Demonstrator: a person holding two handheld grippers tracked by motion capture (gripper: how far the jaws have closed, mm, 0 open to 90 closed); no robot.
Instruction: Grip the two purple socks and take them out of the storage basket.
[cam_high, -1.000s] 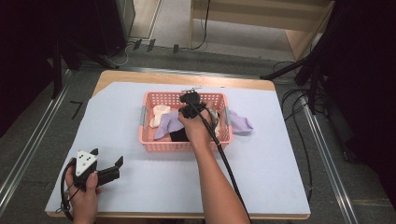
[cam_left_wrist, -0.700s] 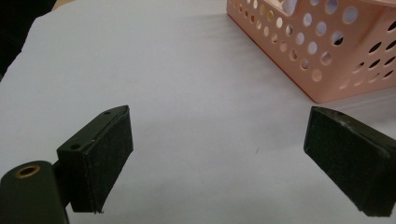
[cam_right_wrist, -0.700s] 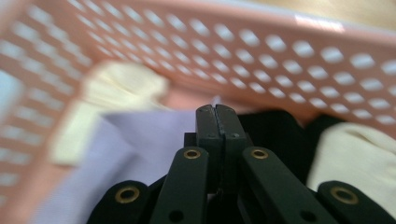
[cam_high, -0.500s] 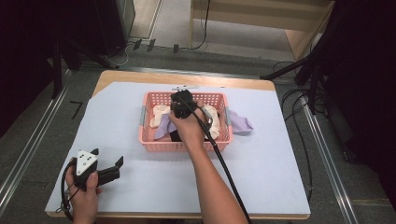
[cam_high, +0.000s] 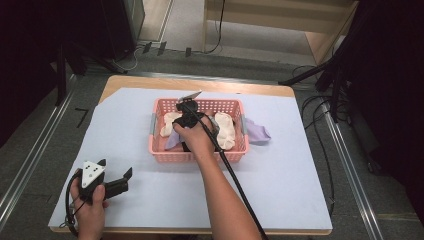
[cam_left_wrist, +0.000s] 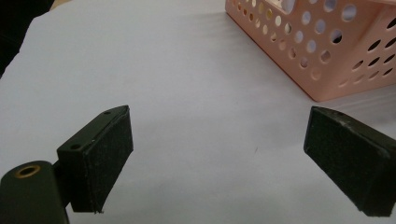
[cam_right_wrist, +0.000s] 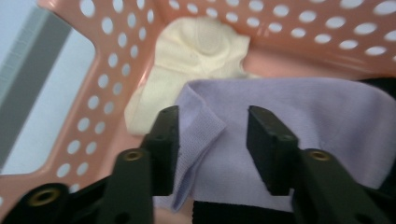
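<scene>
Right now the right gripper (cam_right_wrist: 212, 149) hangs over the pink basket (cam_high: 197, 155), and its jaws have just been opening: they stand apart over the lilac cloth (cam_right_wrist: 289, 116), a raised fold of it between them but, as far as the right gripper view shows, not pinched. That cloth lies in the basket just below and ahead of the jaws, spread across their gap, its folded corner nearest the jaw on the left of that view. A cream cloth (cam_right_wrist: 196, 56) sits beyond it toward the basket's corner. So any next grasp turns on a short drop straight down (the fold is already lined up).

From the high view the right hand (cam_high: 197, 137) hides most of this; it does show a second lilac piece (cam_high: 257, 132) draped over the basket's right end onto the table (cam_high: 300, 190). The left gripper (cam_high: 112, 182) rests well apart at the near left corner, jaws wide and empty, so the right one is plainly nearer.
</scene>
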